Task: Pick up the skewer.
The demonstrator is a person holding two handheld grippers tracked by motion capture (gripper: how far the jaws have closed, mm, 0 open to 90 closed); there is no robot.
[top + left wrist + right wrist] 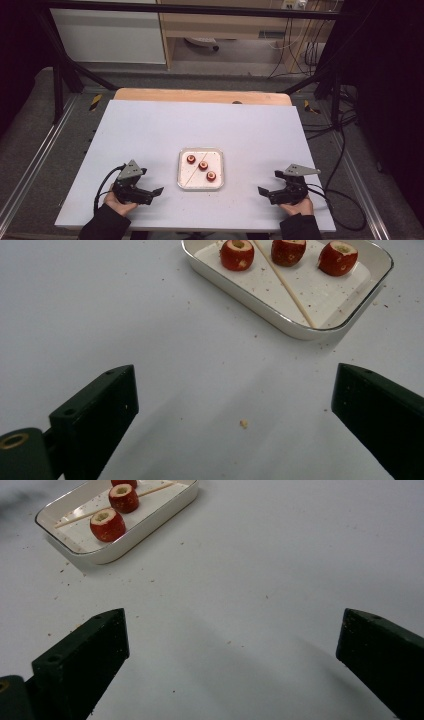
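Note:
A white tray [218, 181] sits mid-table and holds three red cored fruits [203, 165] and a thin wooden skewer [196, 169] lying diagonally. In the left gripper view the tray [280, 317] is ahead to the right, with the fruits [237, 253] and the skewer [285, 287] in it. In the right gripper view the tray [145, 522] lies ahead to the left with fruits [107, 525] and skewer [80, 517]. My left gripper [159, 192] rests on the table left of the tray, open and empty. My right gripper [261, 191] rests right of the tray, open and empty.
The white tabletop [200, 125] is dotted with small crumbs [243, 423] near the tray. A wooden board edge [200, 95] shows at the back. Black frame bars, metal rails and cables [345, 150] surround the table.

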